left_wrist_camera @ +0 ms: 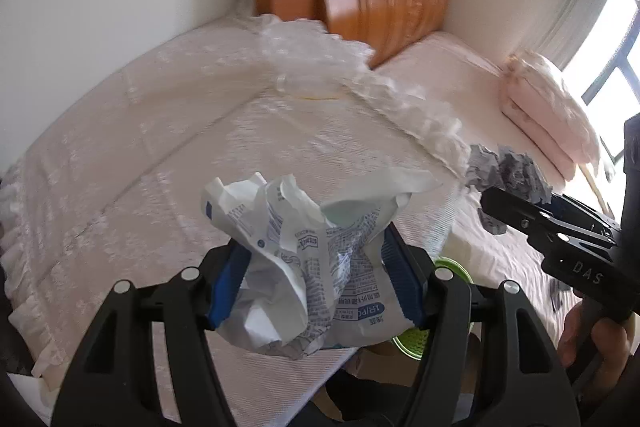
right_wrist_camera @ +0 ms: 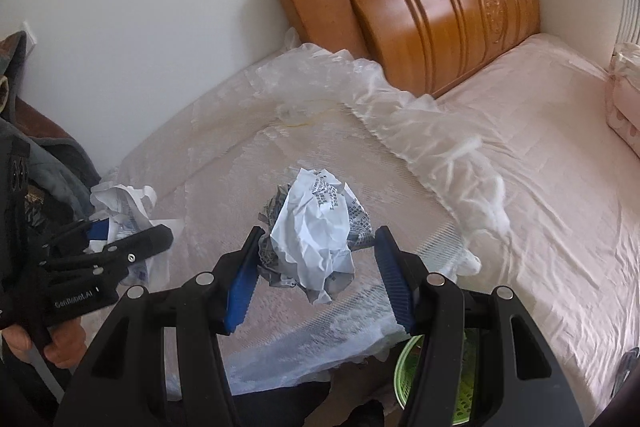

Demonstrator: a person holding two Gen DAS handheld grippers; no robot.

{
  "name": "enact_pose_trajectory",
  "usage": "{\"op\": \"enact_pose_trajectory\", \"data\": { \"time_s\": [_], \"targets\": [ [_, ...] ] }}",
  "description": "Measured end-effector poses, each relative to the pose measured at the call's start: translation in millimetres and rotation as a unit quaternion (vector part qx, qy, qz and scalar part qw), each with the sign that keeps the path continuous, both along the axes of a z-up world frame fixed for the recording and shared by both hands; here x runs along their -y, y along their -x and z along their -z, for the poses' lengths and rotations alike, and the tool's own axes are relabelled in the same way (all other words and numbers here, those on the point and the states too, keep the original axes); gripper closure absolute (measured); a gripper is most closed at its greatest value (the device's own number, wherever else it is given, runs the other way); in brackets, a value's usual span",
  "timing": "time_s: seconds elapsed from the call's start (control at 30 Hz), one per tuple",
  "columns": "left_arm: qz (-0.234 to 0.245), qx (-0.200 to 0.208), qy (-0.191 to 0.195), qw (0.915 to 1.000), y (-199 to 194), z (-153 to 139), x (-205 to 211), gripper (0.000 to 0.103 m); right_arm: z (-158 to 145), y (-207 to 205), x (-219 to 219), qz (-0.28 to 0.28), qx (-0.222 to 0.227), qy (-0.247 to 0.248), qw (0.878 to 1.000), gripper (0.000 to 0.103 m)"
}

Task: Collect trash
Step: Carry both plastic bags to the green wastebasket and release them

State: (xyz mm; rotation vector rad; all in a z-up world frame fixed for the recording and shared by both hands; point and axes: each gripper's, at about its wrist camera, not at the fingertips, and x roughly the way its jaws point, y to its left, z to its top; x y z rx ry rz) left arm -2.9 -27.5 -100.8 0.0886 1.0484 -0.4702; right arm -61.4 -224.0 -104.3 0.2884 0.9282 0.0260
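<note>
Left gripper (left_wrist_camera: 316, 279): blue ribbed fingers (left_wrist_camera: 226, 283) pinch a crumpled white printed wrapper (left_wrist_camera: 296, 267), glossy and creased, held above the bed's (left_wrist_camera: 160, 155) edge. Right gripper (right_wrist_camera: 316, 267): fingers (right_wrist_camera: 390, 279) pinch a crumpled paper ball (right_wrist_camera: 316, 231), white with grey print. Bed cover pale, lacy. Glossy carved wooden headboard (right_wrist_camera: 440, 15) behind. Green perforated basket (right_wrist_camera: 408, 367) sits below.
</note>
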Motion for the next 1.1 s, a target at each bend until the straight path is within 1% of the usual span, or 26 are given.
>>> {"op": "enact_pose_trajectory", "data": {
  "time_s": [0.17, 0.3, 0.43, 0.53, 0.57, 0.6, 0.63, 0.67, 0.7, 0.77, 0.83, 0.93, 1.1],
  "targets": [
    [0.051, -0.001, 0.000, 0.9987, 15.7, -2.2, 39.0, 0.041, 0.0, 34.8, 28.3, 0.037, -0.003, 0.020, 0.999, 0.046],
    [0.092, -0.003, 0.000, 0.9958, 31.6, -0.7, 69.9, 0.041, 12.8, 71.7, 61.7, 0.083, -0.022, 0.035, 0.996, 0.045],
    [0.129, -0.005, -0.005, 0.9916, 47.2, 0.7, 96.6, 0.040, 38.9, 99.9, 93.1, 0.126, -0.054, 0.035, 0.990, 0.045],
    [0.152, -0.006, -0.010, 0.9882, 58.4, 2.7, 116.2, 0.040, 69.4, 115.2, 113.1, 0.155, -0.086, 0.039, 0.983, 0.044],
    [0.160, -0.007, -0.013, 0.9870, 62.5, 3.6, 123.1, 0.040, 83.6, 119.9, 119.8, 0.166, -0.098, 0.040, 0.980, 0.044],
    [0.166, -0.007, -0.016, 0.9859, 66.3, 4.4, 129.3, 0.040, 93.6, 121.1, 123.5, 0.171, -0.108, 0.037, 0.979, 0.039],
    [0.170, -0.007, -0.018, 0.9852, 70.4, 4.7, 132.7, 0.040, 104.3, 122.7, 127.6, 0.175, -0.120, 0.034, 0.977, 0.029],
    [0.175, -0.007, -0.021, 0.9843, 74.1, 5.4, 137.8, 0.040, 118.0, 125.3, 132.9, 0.182, -0.136, 0.028, 0.973, 0.023],
    [0.179, -0.007, -0.023, 0.9836, 76.8, 5.8, 142.2, 0.040, 125.2, 128.3, 136.1, 0.187, -0.145, 0.026, 0.971, 0.016],
    [0.186, -0.007, -0.028, 0.9821, 82.9, 7.6, 151.0, 0.040, 136.2, 134.5, 142.3, 0.194, -0.158, 0.018, 0.968, 0.013],
    [0.190, -0.008, -0.033, 0.9813, 87.5, 8.9, 159.1, 0.040, 140.9, 141.3, 149.6, 0.205, -0.167, 0.012, 0.964, 0.010],
    [0.194, -0.010, -0.036, 0.9804, 92.7, 9.7, 167.4, 0.040, 133.8, 153.2, 163.1, 0.224, -0.160, 0.006, 0.961, 0.005],
    [0.206, -0.011, -0.041, 0.9777, 102.8, 13.2, 186.3, 0.040, 117.4, 167.3, 190.3, 0.249, -0.147, 0.010, 0.957, 0.003]
  ]
}}
